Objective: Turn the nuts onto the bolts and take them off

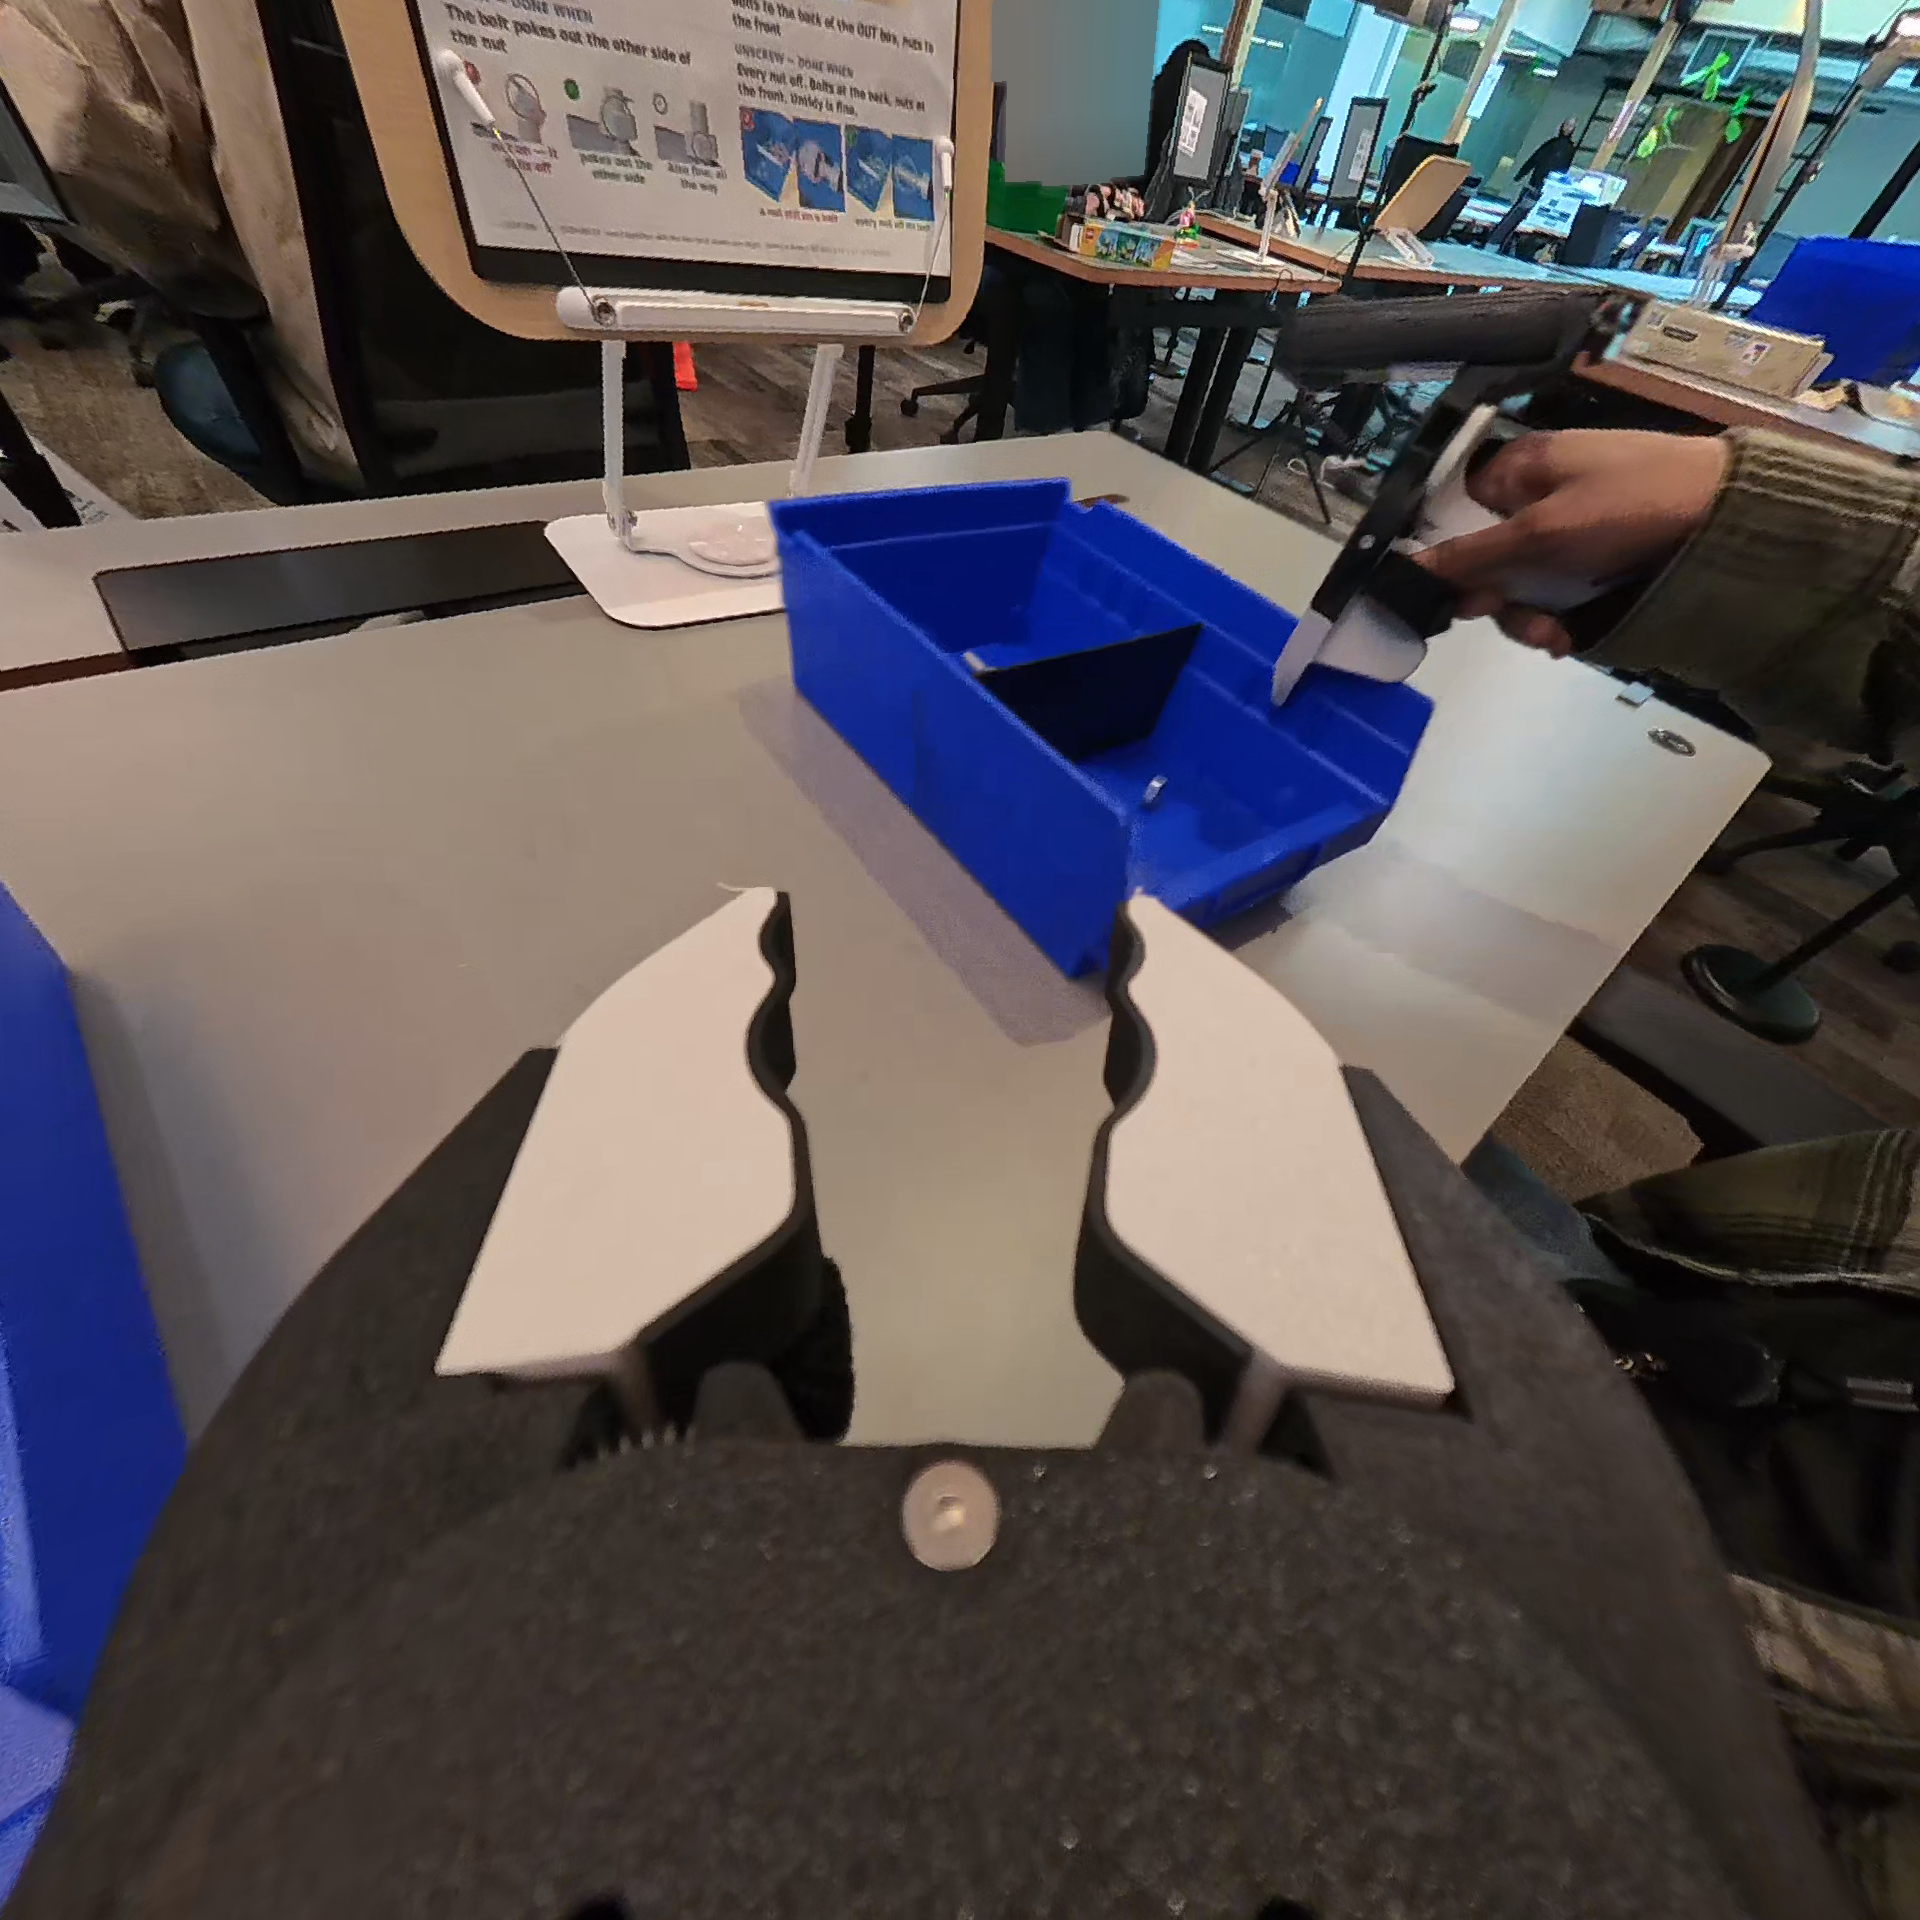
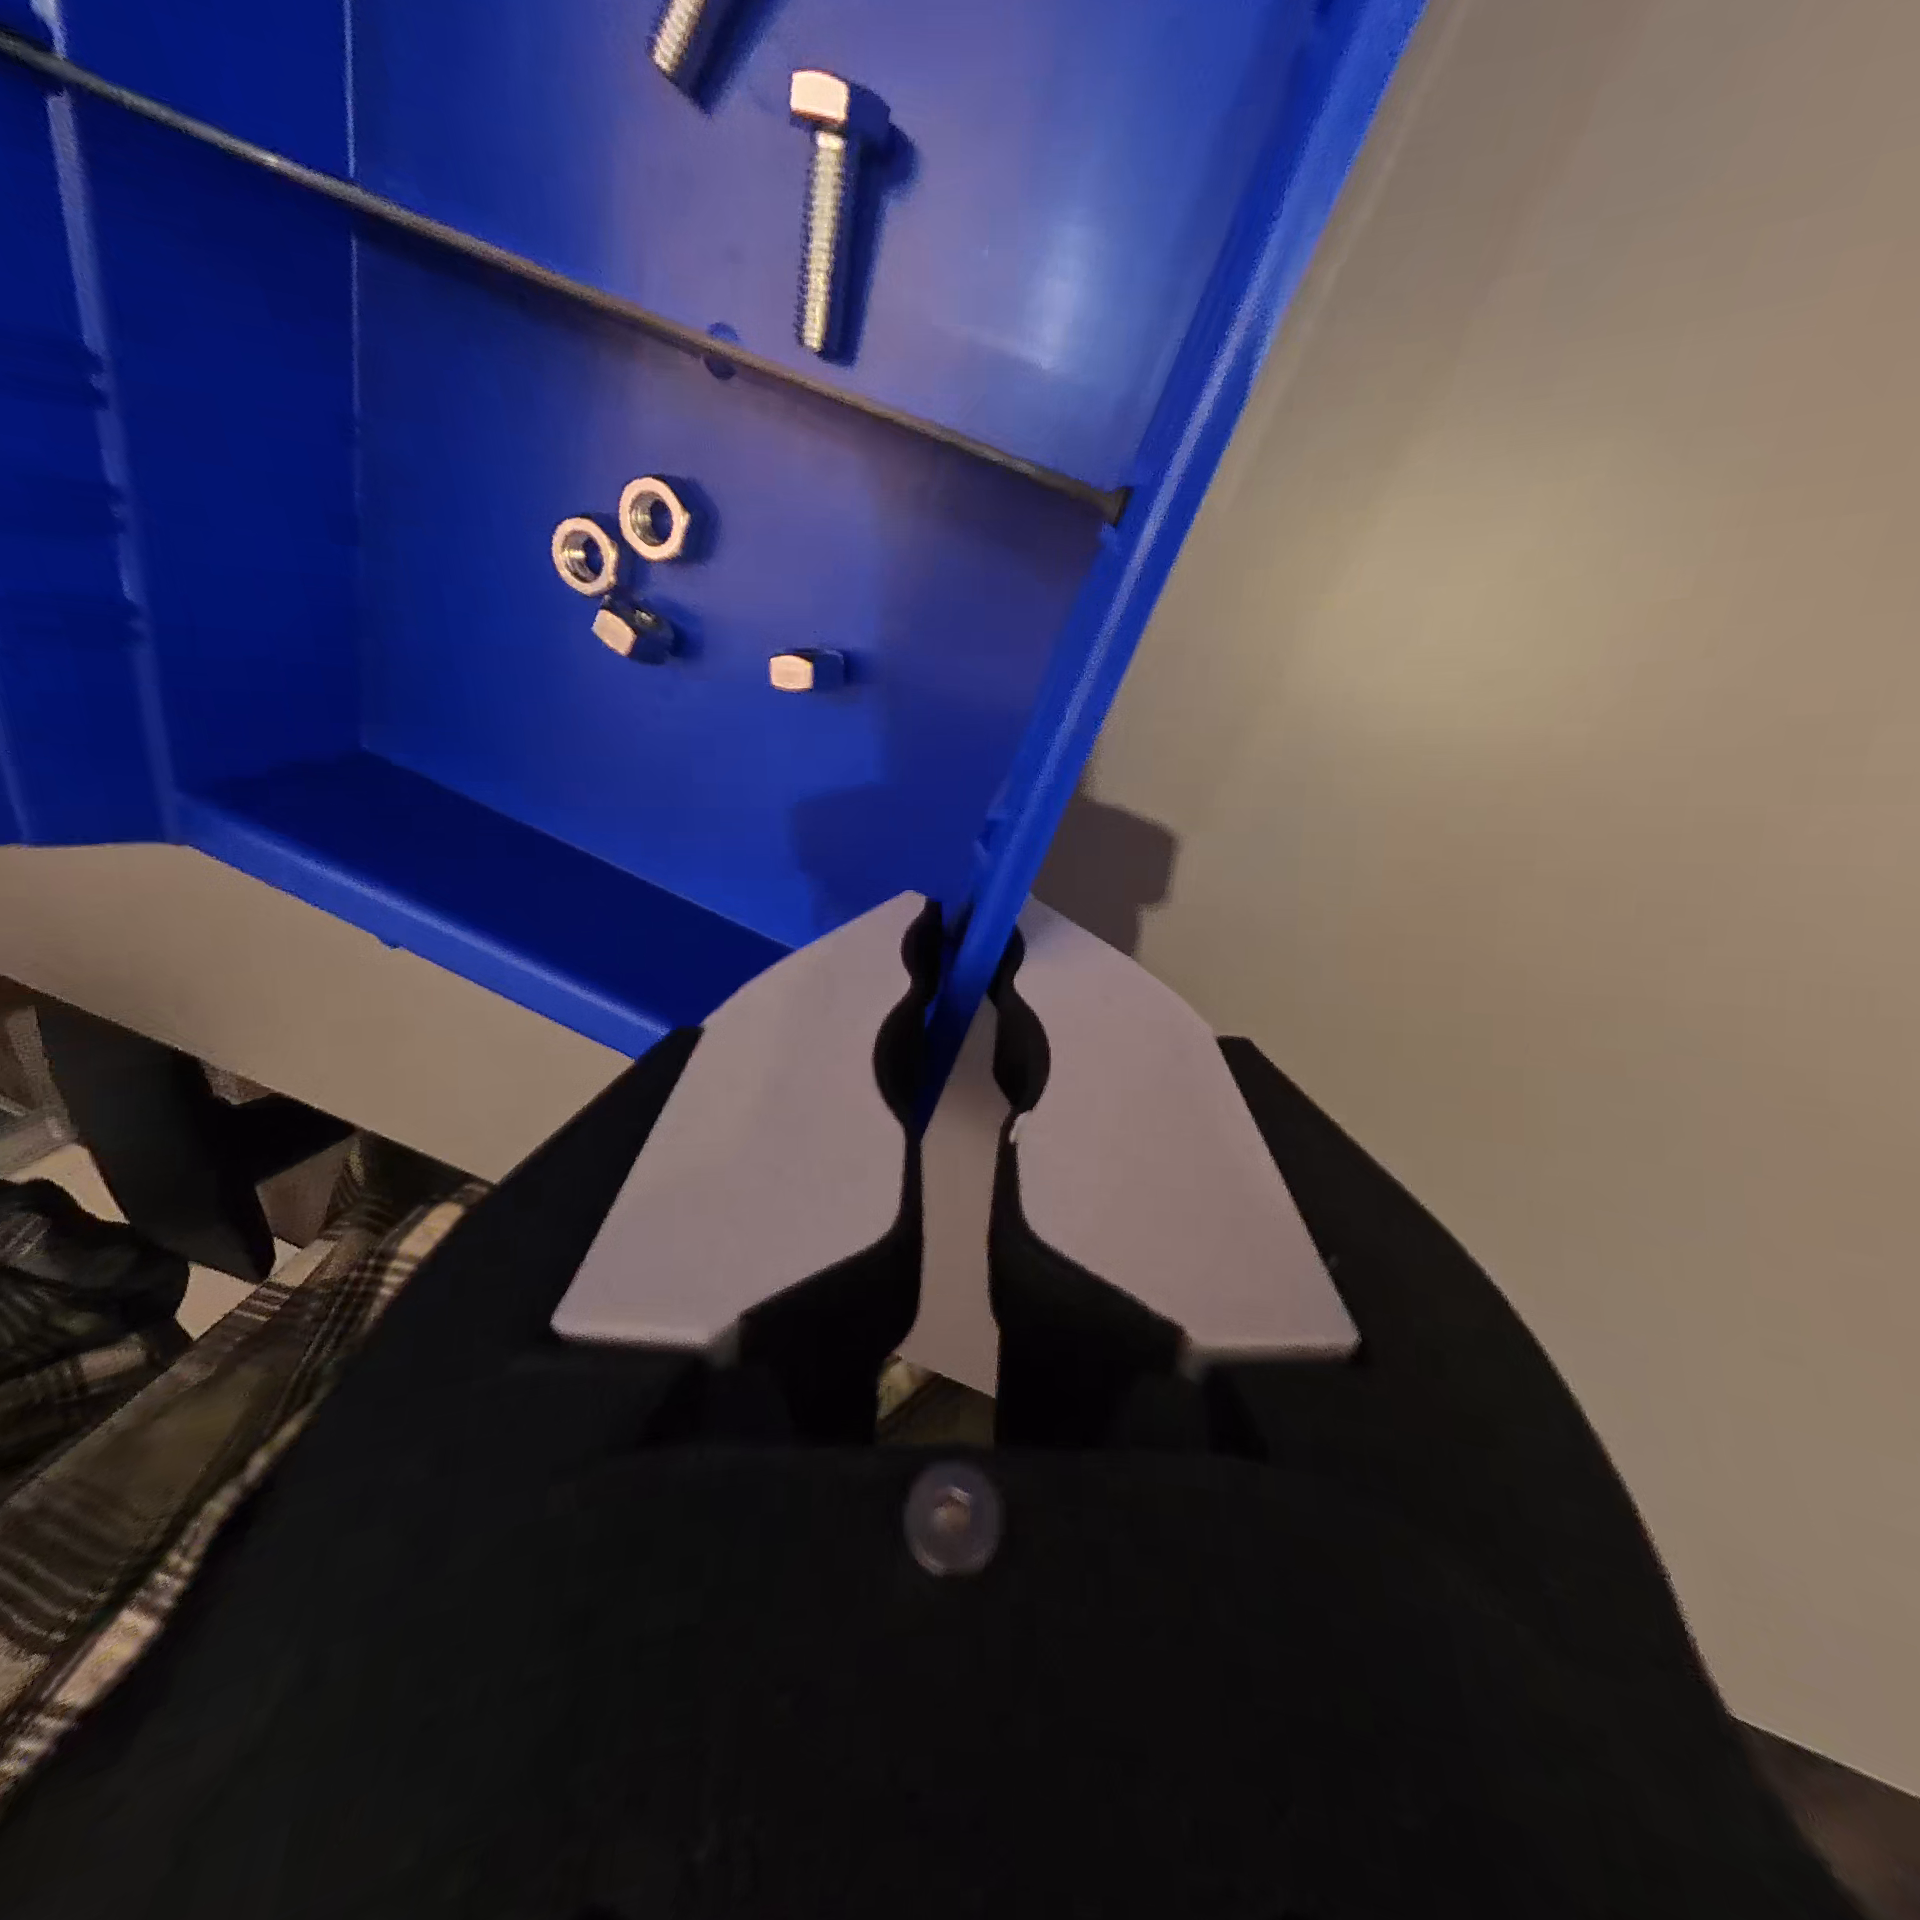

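Note:
A blue bin (image 1: 914, 665) stands on the grey table, split by a black divider (image 1: 1091, 686). In the right wrist view the bin (image 2: 468, 852) holds several loose nuts (image 2: 644, 514) in its near compartment and a bolt (image 2: 828, 213) beyond the divider (image 2: 623, 301), with part of a second bolt (image 2: 681, 36) at the top edge. My right gripper (image 2: 961, 920) is shut on the bin's side wall (image 2: 1195, 436) at its near corner; it also shows in the left wrist view (image 1: 1320, 655). My left gripper (image 1: 951, 904) is open and empty above the table, short of the bin.
An instruction board on a white stand (image 1: 686, 208) is behind the bin. Another blue bin (image 1: 62, 1299) sits at the left edge. The table's right edge (image 1: 1621, 935) is close to the bin. A person's hand and plaid sleeve (image 1: 1662, 540) hold the right gripper. My right fingertips sit around 35 cm from my left ones.

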